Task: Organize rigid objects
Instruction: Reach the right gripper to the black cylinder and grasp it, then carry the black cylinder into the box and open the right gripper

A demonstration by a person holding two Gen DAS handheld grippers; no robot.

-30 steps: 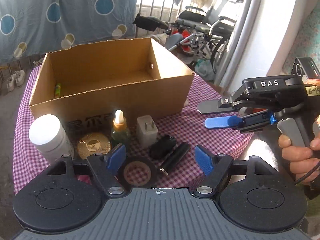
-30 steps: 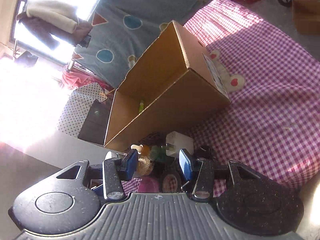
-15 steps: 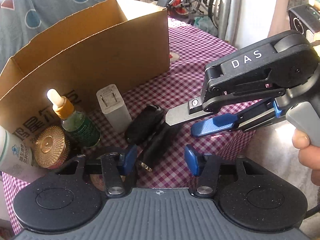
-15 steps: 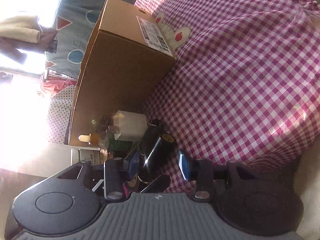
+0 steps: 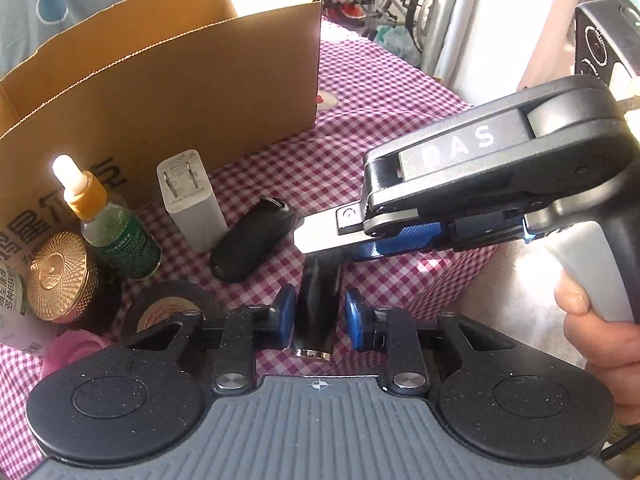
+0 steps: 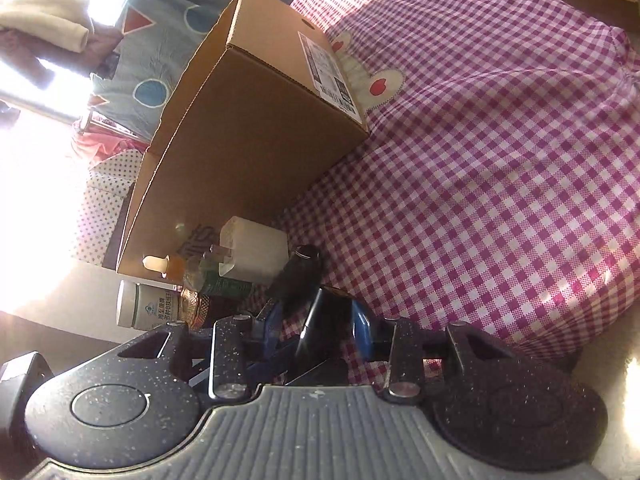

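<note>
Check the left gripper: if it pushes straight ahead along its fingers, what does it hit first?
The black cylinder already sits between the left gripper jaws, which have just been closing. Pushing on, it would likely meet the right gripper, whose fingers cross over the cylinder's far end; depth there is unclear.

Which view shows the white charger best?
The left wrist view: the charger stands upright, unobstructed, both prongs visible, between the dropper bottle and the box. In the right wrist view it appears sideways, shaded, lower edge behind the bottle.
</note>
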